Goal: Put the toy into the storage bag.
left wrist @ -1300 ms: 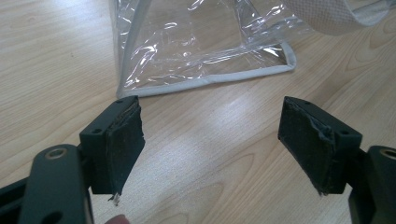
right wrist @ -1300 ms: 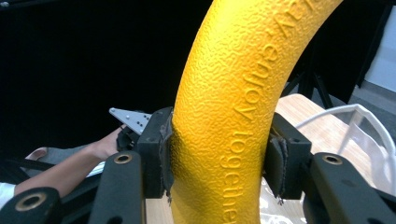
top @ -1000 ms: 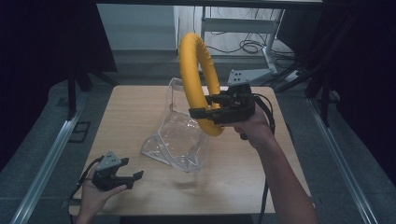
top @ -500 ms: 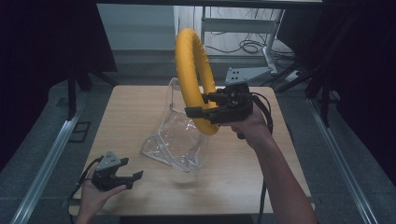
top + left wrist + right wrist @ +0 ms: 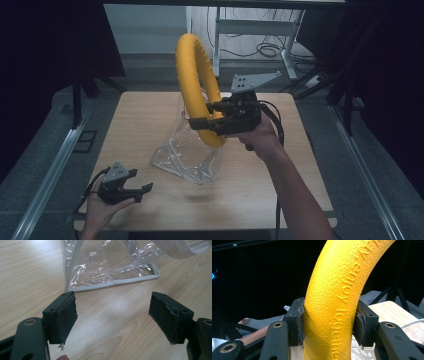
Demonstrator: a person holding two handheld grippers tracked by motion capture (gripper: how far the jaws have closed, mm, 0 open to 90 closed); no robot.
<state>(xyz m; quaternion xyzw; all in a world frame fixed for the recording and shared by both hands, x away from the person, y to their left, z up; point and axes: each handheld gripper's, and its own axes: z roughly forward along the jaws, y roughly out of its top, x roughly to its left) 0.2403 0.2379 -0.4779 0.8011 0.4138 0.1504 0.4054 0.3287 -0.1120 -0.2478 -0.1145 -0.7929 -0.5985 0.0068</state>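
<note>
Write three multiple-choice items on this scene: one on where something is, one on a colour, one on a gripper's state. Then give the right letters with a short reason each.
1. Where is the clear plastic bag?
A. On the wooden table
B. On the floor beside the table
C. Hanging from the left hand-held gripper

2. What colour is the ring?
A. Blue
B. Yellow
C. Red

3. What state is the left hand-held gripper in?
A. Shut on the ring
B. Shut on the bag
C. Open, holding nothing

Answers:
1. A: the high view shows the bag standing on the tabletop, near its middle.
2. B: the high view and the right gripper view both show a yellow ring, clamped by the right hand-held gripper.
3. C: the left gripper view shows the jaws wide apart over bare wood, with the bag lying beyond them.
</note>
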